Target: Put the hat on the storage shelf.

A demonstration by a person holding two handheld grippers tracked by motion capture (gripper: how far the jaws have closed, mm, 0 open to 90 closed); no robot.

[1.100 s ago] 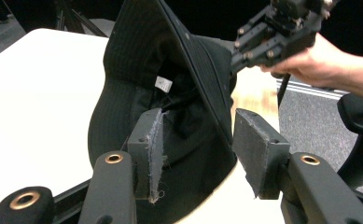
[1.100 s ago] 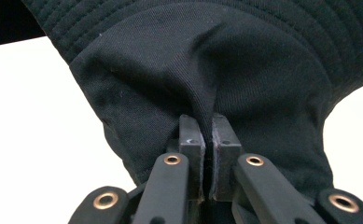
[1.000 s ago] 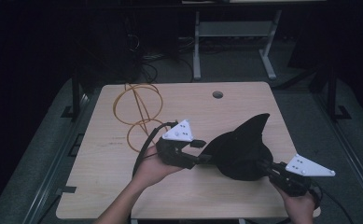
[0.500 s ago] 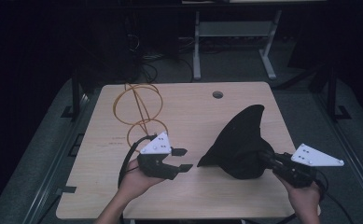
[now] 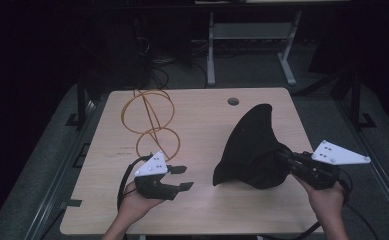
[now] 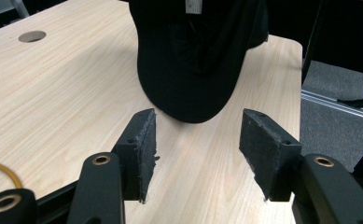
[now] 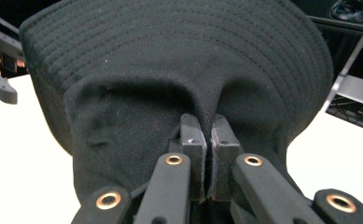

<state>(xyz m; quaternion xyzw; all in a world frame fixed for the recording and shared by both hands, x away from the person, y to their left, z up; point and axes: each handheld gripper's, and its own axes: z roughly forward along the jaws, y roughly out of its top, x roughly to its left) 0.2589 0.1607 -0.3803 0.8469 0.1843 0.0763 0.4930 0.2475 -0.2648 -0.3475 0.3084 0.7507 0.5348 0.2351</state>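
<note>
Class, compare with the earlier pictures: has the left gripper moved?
Yes. The left gripper has drawn back from the hat, toward the table's near edge, away from the orange cable loops.

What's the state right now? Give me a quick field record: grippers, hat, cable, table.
left gripper: open, jaws apart, holding nothing, pointed toward the hat
right gripper: shut on the black hat's fabric
black hat: held up at the table's right side, brim raised, lower edge near or on the tabletop
orange cable: coiled in loops on the table's left half, untouched
table: light wood, round hole near the far edge
</note>
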